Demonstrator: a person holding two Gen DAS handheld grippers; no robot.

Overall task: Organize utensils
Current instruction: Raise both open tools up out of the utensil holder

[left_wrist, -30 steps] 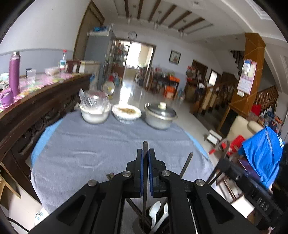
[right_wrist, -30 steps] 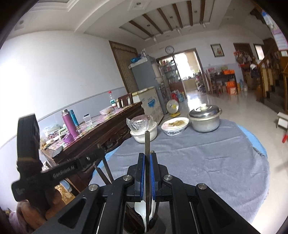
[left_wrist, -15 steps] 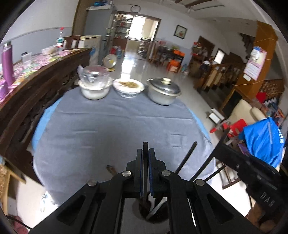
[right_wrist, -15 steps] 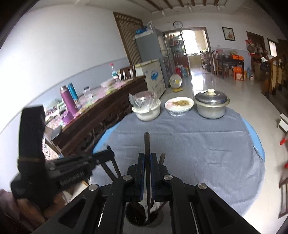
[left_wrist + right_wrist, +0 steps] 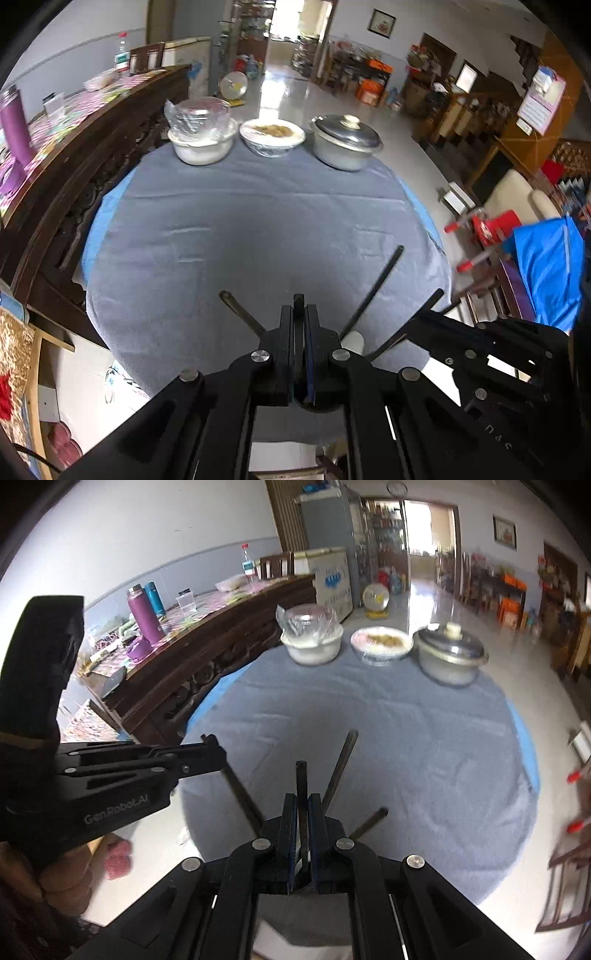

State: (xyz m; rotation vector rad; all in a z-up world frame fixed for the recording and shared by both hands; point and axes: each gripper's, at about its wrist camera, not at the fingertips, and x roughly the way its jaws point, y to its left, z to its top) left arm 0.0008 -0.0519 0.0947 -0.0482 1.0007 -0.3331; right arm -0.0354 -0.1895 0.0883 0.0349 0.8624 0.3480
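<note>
My left gripper [image 5: 298, 317] is shut on a dark utensil handle [image 5: 298, 300] that stands upright between its blue pads. My right gripper [image 5: 303, 805] is shut on another dark handle [image 5: 301, 775]. Both hold over a round utensil holder, mostly hidden under the jaws. Other dark handles lean out of it, one to the left [image 5: 240, 314] and one to the right [image 5: 376, 288], and a white spoon bowl [image 5: 352, 341] shows beside my left gripper. The right gripper's body [image 5: 480, 354] shows in the left wrist view; the left gripper's body [image 5: 110, 786] shows in the right wrist view.
A round table with a grey cloth [image 5: 258, 229] carries a white bowl under plastic [image 5: 201, 142], a bowl of food [image 5: 272, 136] and a lidded metal pot [image 5: 345, 142] at its far edge. A dark wooden sideboard [image 5: 92, 140] stands left. Chairs and blue fabric [image 5: 550, 266] stand right.
Both grippers have risen and tilted downward, still shut on their handles. The table now fills more of each view, and the holder has slid under the jaws.
</note>
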